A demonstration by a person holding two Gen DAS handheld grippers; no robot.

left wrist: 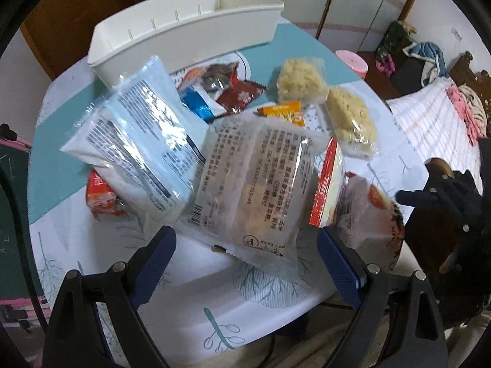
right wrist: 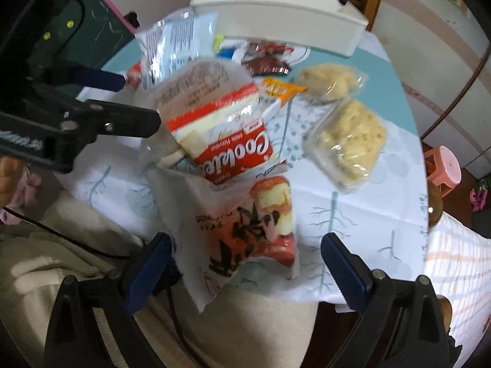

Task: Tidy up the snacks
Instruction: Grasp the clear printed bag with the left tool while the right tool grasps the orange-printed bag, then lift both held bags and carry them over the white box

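A heap of snack packets lies on a round table. In the left wrist view a clear packet with printed text [left wrist: 248, 190] lies just ahead of my open left gripper [left wrist: 247, 263], with a pale blue packet [left wrist: 141, 141] to its left. In the right wrist view my open right gripper [right wrist: 245, 263] is over a white packet with an apple picture [right wrist: 245, 224]; a red Cookies packet [right wrist: 227, 135] lies beyond it. Two clear packs of yellow crisp cakes [right wrist: 349, 141] lie to the right. A white bin [left wrist: 184, 33] stands at the far edge. Neither gripper holds anything.
Small red, blue and orange packets [left wrist: 227, 92] lie near the bin. The left gripper shows in the right wrist view [right wrist: 101, 122]. A pink stool [right wrist: 445, 165] stands right of the table, a bed with clothes [left wrist: 438, 122] beyond it. The table's near edge is close.
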